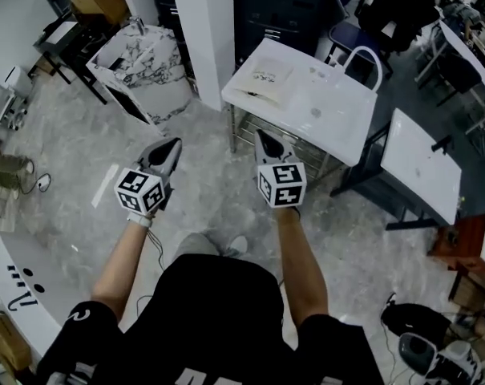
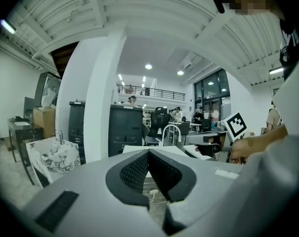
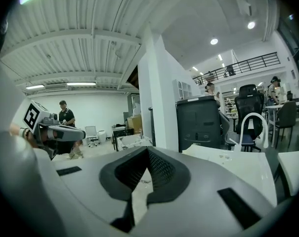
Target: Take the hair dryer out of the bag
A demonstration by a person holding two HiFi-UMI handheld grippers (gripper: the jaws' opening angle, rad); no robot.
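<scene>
Our black shirt and bare forearms fill the bottom of the head view. Out front, the left gripper (image 1: 175, 144) and right gripper (image 1: 260, 135) are held side by side, well apart, over open floor.

- Both grippers: jaws clenched pad to pad with nothing between them, as each gripper view shows plainly.
- Ahead and slightly right: white table (image 1: 338, 127), not yet within reach.
- On it, a flat pale packet (image 1: 268, 79) near the left corner. A white hoop handle (image 1: 362, 48) rises at the far edge and looks to us like the bag's grip.
- We cannot trace the body of the bag against the white top.
- The hair dryer shows in no view. We judge it is still inside the bag, so the task has not begun.

Step in hand, as we read it, is the approach. To do it well:

- Square up to the table's near edge.
- Open both sets of jaws before reaching.
- Use one gripper to pin or spread the bag mouth near the handle.
- Keep the other free to go in for the dryer's handle, not its cord.
</scene>
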